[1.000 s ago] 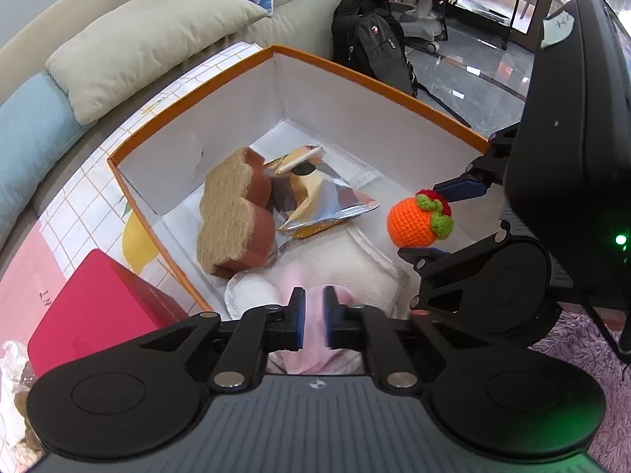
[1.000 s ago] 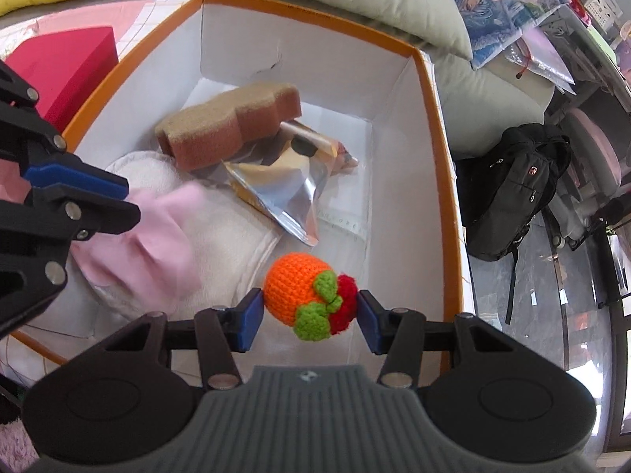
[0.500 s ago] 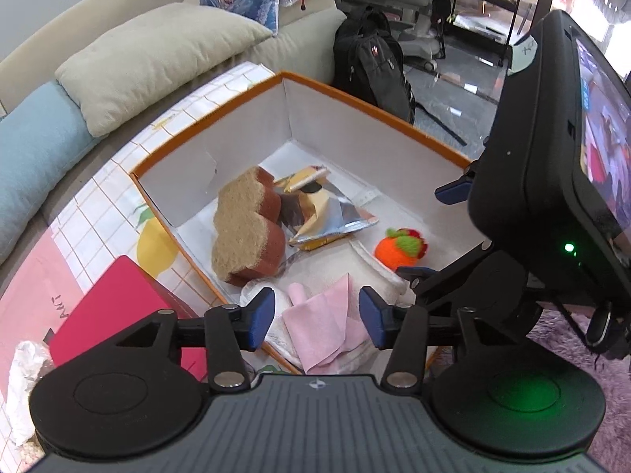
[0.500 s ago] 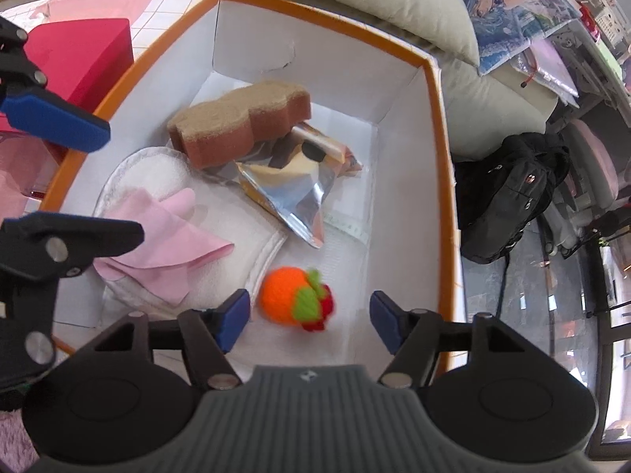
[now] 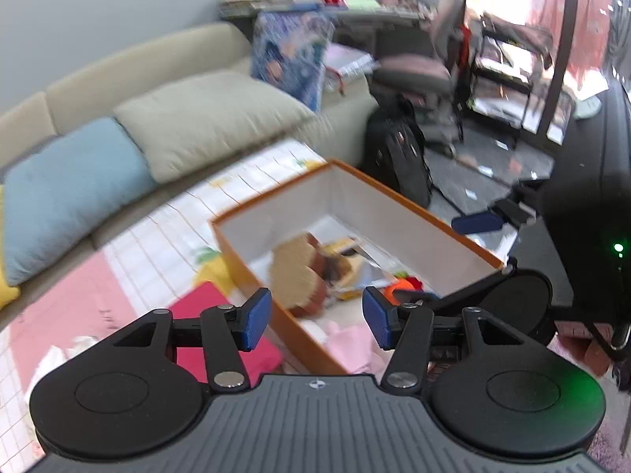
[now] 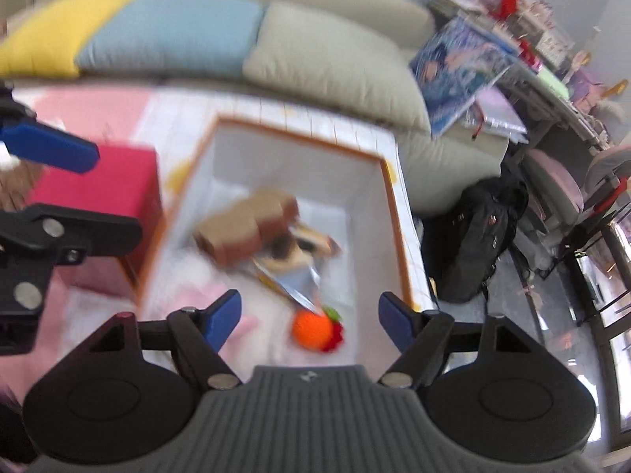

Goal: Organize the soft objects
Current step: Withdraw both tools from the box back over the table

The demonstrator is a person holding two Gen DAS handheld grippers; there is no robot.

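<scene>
An orange-rimmed white box (image 5: 414, 207) (image 6: 388, 213) holds a brown sponge (image 5: 295, 272) (image 6: 244, 224), a foil packet (image 6: 292, 272), a pink cloth (image 5: 351, 345) on a white pad, and a crocheted orange fruit (image 6: 313, 327) (image 5: 396, 289). My left gripper (image 5: 317, 317) hangs above the box's near corner, jaws still opening, nothing between them. My right gripper (image 6: 309, 321) is raised over the box's near end, jaws also opening; the orange fruit lies far below on the box floor, not touched.
A red box (image 5: 205, 315) (image 6: 98, 193) sits left of the orange-rimmed box on a checked mat. A sofa with blue (image 5: 67, 185), beige (image 5: 205, 118) and yellow (image 6: 55, 35) cushions runs behind. A black backpack (image 6: 481, 236) and a chair stand to the right.
The left gripper let go of the pink cloth and the right let go of the orange fruit; both now lie in the box. Both grippers opened and rose away from it.
</scene>
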